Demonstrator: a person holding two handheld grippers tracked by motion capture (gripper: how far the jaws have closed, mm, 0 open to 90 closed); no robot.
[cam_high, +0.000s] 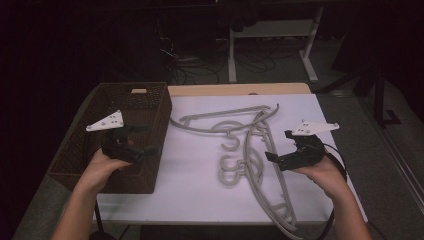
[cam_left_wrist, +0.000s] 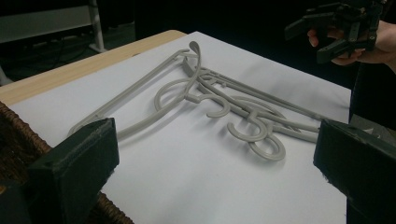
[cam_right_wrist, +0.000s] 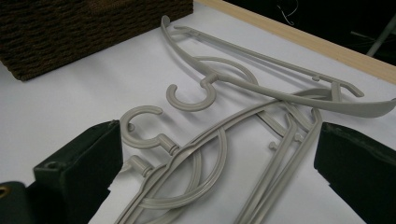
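Grey plastic hangers (cam_high: 250, 145) lie tangled on the white table top (cam_high: 195, 190), their hooks near the middle. In the left gripper view the hangers (cam_left_wrist: 210, 100) lie ahead of the jaws; in the right gripper view the hangers (cam_right_wrist: 224, 84) lie just beyond and below the jaws. My left gripper (cam_high: 150, 138) hovers over the right side of a brown woven basket (cam_high: 150, 165), open and holding nothing. My right gripper (cam_high: 277, 145) hangs open right of the pile, a little above the table. Its own jaws (cam_right_wrist: 219, 140) frame the hooks. It also appears far off as the right gripper (cam_left_wrist: 322, 39).
The basket (cam_right_wrist: 70, 28) stands on the table's left part and looks empty inside. A bare wooden strip (cam_high: 240, 89) runs along the far table edge. Beyond it, on the dark floor, stand a white desk frame (cam_high: 272, 30) and loose cables.
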